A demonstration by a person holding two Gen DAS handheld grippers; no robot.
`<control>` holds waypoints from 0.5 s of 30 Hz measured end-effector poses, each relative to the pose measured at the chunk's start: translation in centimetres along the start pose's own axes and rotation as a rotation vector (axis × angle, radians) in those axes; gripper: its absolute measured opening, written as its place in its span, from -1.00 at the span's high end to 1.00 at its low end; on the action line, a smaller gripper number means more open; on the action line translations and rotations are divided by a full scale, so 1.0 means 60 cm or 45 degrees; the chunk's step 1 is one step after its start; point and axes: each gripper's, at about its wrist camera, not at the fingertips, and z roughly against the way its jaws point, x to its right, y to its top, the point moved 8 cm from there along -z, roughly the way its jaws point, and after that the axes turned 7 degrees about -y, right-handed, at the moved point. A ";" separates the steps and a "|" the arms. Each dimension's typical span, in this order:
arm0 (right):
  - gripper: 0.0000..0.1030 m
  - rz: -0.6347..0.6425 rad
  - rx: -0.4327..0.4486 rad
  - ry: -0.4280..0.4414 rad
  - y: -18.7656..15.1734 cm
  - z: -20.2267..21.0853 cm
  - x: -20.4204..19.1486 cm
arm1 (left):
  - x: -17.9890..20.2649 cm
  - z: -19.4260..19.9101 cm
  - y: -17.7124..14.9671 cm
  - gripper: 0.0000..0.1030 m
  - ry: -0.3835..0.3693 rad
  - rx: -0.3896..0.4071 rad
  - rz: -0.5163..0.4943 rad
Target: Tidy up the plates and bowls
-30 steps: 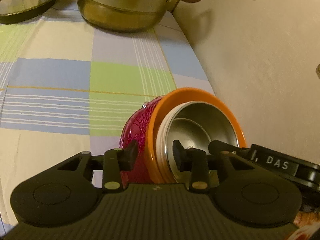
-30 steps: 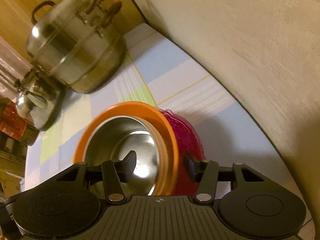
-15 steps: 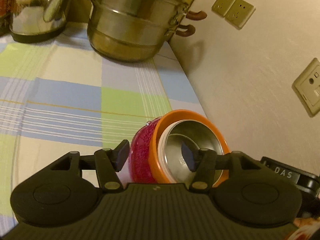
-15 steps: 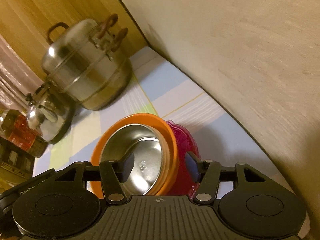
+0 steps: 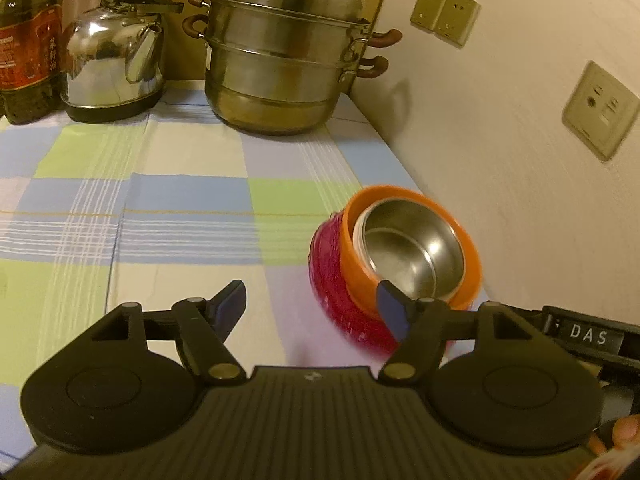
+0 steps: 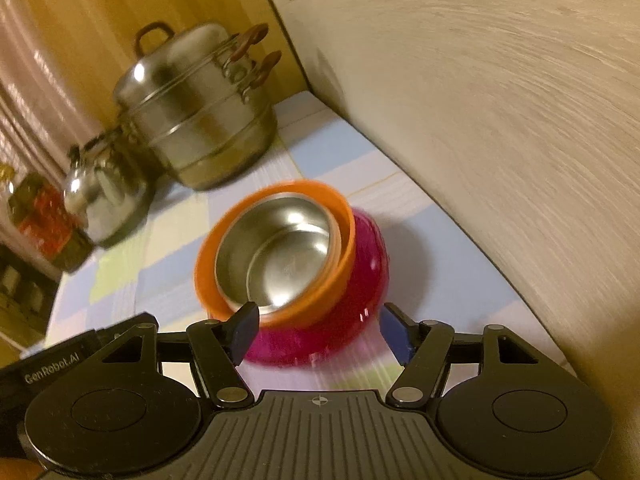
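A nested stack stands on the checked cloth by the wall: a steel bowl [image 5: 412, 244] inside an orange bowl [image 5: 352, 256] inside a magenta bowl [image 5: 332, 284]. In the right wrist view the steel bowl [image 6: 280, 252], orange bowl [image 6: 340, 264] and magenta bowl [image 6: 348, 320] sit just ahead. My left gripper [image 5: 310, 306] is open and empty, drawn back left of the stack. My right gripper [image 6: 316, 330] is open and empty, its fingers wide apart just short of the magenta bowl.
A large steel steamer pot [image 5: 280, 52] stands at the back by the wall, a steel kettle [image 5: 112, 60] left of it, an oil bottle [image 5: 26, 40] at far left. The wall [image 5: 500, 160] with sockets runs close along the right of the stack.
Both grippers have opened, let go of the stack's rims and pulled back and up. The bowl stack stays on the cloth by the wall.
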 end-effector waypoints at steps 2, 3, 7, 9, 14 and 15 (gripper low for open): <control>-0.30 0.020 -0.001 -0.010 -0.014 0.009 -0.003 | 0.002 0.009 -0.014 -0.35 0.008 -0.013 -0.011; -0.30 0.028 0.003 -0.014 -0.020 0.015 -0.004 | 0.002 0.012 -0.020 -0.35 0.010 -0.017 -0.010; -0.30 0.072 0.019 -0.026 -0.042 0.037 -0.011 | 0.007 0.029 -0.044 -0.35 0.026 -0.043 -0.029; -0.30 0.085 0.023 -0.028 -0.050 0.047 -0.013 | 0.009 0.038 -0.053 -0.35 0.025 -0.062 -0.026; -0.30 0.113 0.028 -0.048 -0.072 0.072 -0.012 | 0.015 0.065 -0.079 -0.35 0.033 -0.087 -0.051; -0.30 0.120 0.029 -0.054 -0.077 0.077 -0.012 | 0.016 0.069 -0.083 -0.35 0.034 -0.091 -0.055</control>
